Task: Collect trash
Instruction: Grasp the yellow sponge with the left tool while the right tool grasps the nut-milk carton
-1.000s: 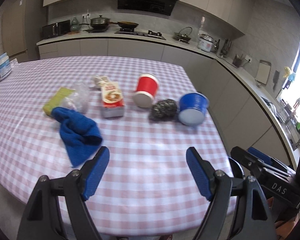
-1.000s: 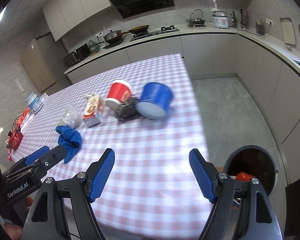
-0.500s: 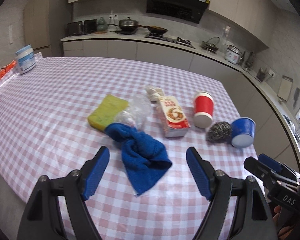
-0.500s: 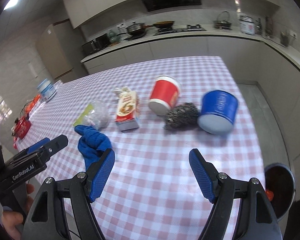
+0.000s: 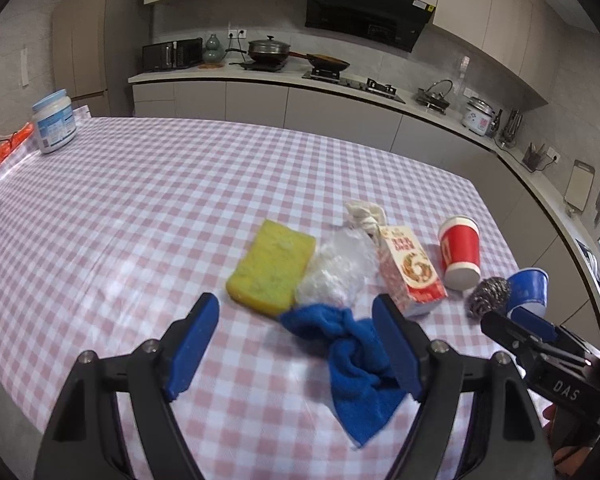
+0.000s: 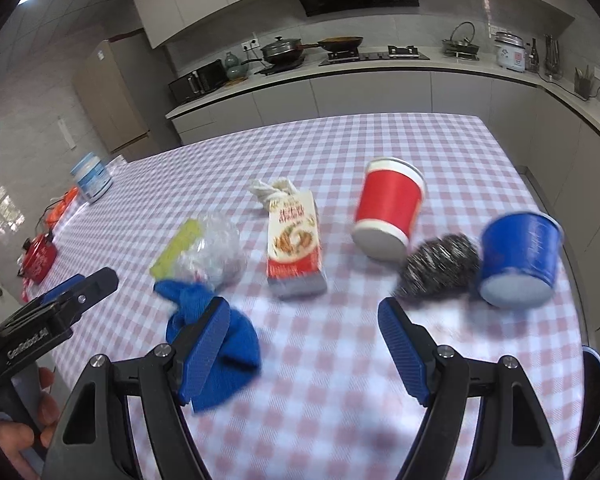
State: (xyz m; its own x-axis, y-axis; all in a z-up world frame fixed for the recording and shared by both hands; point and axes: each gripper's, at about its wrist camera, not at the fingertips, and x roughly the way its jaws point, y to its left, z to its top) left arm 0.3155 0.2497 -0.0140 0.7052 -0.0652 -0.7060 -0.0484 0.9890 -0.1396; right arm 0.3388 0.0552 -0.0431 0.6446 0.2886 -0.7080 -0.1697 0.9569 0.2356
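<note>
On the checked table lie a red paper cup (image 6: 388, 210) and a blue paper cup (image 6: 518, 254), both on their sides, a small carton (image 6: 296, 240), a crumpled clear plastic bag (image 6: 216, 248) and a crumpled tissue (image 6: 270, 192). My left gripper (image 5: 296, 344) is open and empty above the blue cloth (image 5: 352, 360), just short of the plastic bag (image 5: 338, 268). My right gripper (image 6: 304, 344) is open and empty over the table's near part, in front of the carton.
A yellow sponge (image 5: 272, 266) lies left of the bag; a steel scourer (image 6: 440, 266) lies between the cups. A trash bin rim (image 6: 594, 392) shows beyond the table's right edge. A white jar (image 5: 54, 120) and a red object (image 6: 38, 258) stand at the far left.
Both grippers have swung left along the table. The left now faces the sponge, bag and cloth. The right now faces the carton, and the bin has slid to its view's edge.
</note>
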